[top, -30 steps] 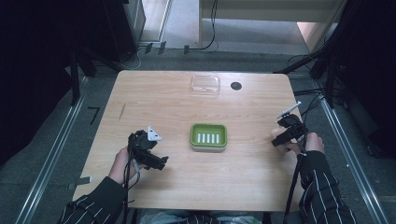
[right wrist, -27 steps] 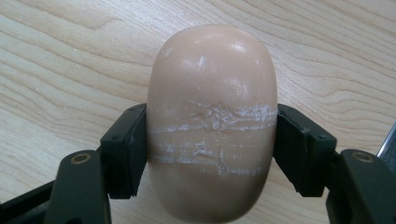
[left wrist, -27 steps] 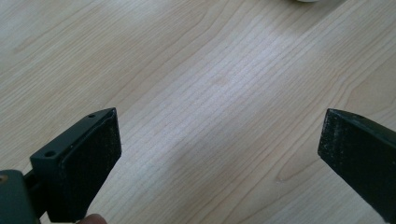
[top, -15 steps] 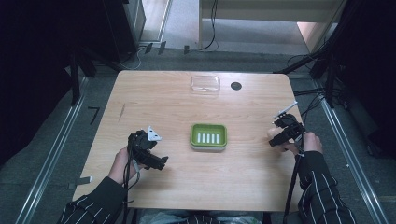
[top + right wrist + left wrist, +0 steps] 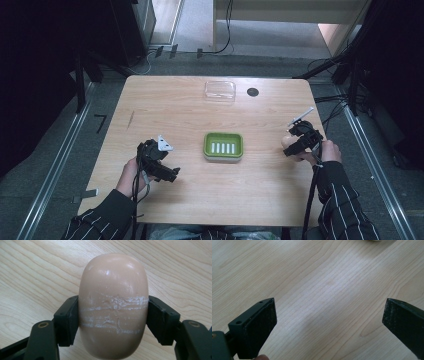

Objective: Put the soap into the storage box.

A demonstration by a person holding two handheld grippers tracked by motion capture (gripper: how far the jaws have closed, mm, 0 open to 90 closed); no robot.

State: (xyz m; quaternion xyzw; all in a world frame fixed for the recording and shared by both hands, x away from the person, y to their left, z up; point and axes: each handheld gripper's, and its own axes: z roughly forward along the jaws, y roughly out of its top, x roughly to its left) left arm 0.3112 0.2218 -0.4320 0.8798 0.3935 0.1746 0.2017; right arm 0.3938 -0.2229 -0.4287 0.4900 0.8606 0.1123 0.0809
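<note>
While the right gripper [image 5: 113, 320] clamps the pink soap bar [image 5: 113, 305] between its two jaws, the bar sits above the table [image 5: 260, 195], right of the green soap dish [image 5: 223, 146]. The left gripper [image 5: 329, 325] stands open over bare wood.

The soap [image 5: 113, 307] in my black right gripper [image 5: 113, 315] is pale peach-pink, banded with scuffed white streaks. My left gripper [image 5: 159, 161] is black with a grey plate. The dish [image 5: 223, 146], at nine o'clock from the soap, is bright green with white slots. The table [image 5: 250, 195] is light wood grain. My sleeves [image 5: 345, 200] are black with thin white stripes.
</note>
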